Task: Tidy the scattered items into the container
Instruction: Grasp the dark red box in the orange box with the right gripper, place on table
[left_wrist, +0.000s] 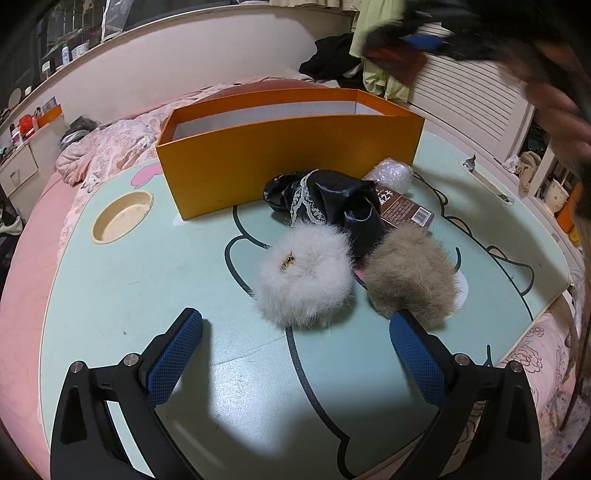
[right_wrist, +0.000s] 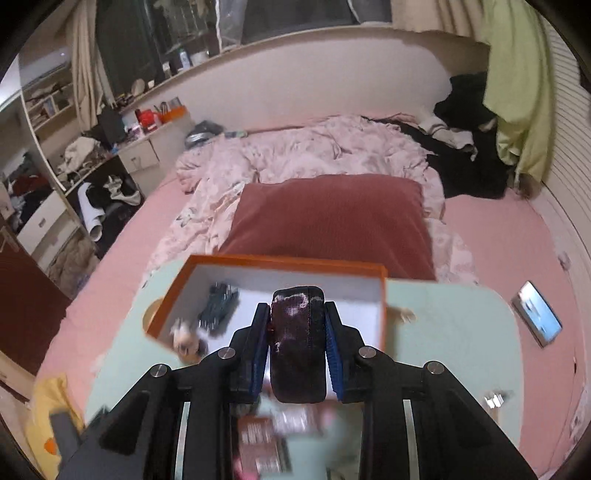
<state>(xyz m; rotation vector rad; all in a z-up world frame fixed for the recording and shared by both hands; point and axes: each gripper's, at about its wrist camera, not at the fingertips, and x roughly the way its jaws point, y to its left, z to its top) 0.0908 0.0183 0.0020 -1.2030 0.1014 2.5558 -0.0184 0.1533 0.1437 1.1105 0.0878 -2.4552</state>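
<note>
The right gripper (right_wrist: 297, 345) clamps a dark maroon case (right_wrist: 298, 343) between its blue pads, above the orange box (right_wrist: 288, 263). Inside the box lie a dark bundle (right_wrist: 218, 301) and a blurred pale thing (right_wrist: 184, 338). Behind the box sits a red pillow (right_wrist: 328, 218).

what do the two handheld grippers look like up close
Both the left gripper and the right gripper have matte black angular linkage arms with round silver pivot pins. Their fingers carry blue pads with a fine grid texture. No cables or sleeves show.

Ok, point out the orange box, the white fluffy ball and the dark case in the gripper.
orange box (left_wrist: 288, 155), left wrist view, front wall
white fluffy ball (left_wrist: 304, 275), left wrist view, middle
dark case (right_wrist: 298, 343), right wrist view, face between pads
</note>
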